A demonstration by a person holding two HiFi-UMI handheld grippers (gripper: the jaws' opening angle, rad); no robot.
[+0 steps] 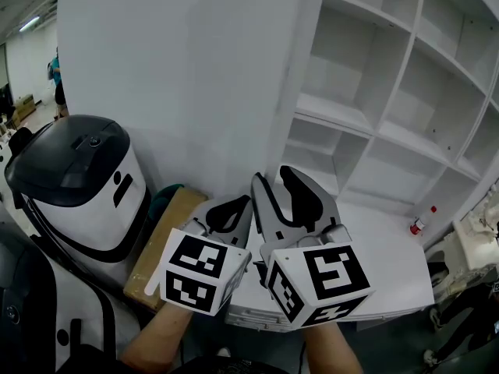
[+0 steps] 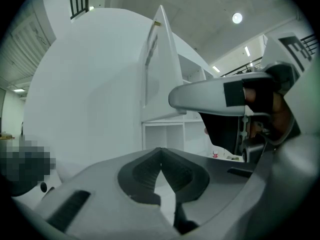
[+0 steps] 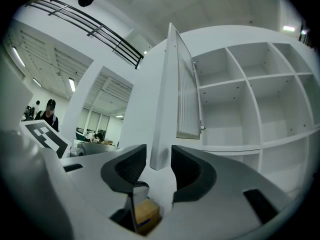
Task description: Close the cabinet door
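Observation:
The tall white cabinet door (image 1: 179, 76) stands swung open, its free edge (image 3: 167, 104) pointing toward me. The open white shelf compartments (image 1: 374, 107) lie to its right. My right gripper (image 1: 284, 197) is open, and in the right gripper view (image 3: 159, 159) the door's lower edge lines up in the gap between its dark pads (image 3: 187, 169), which do not press on it. My left gripper (image 1: 232, 213) sits just left of the right one, its jaws meeting at the tips (image 2: 160, 153) with nothing between them. In the left gripper view the right gripper (image 2: 225, 96) crosses overhead.
A black-and-white machine (image 1: 78, 185) stands at the left with a cardboard box (image 1: 164, 240) beside it. A small red-capped bottle (image 1: 421, 223) rests on the white ledge (image 1: 382, 263) under the shelves. People (image 3: 47, 115) stand far off to the left.

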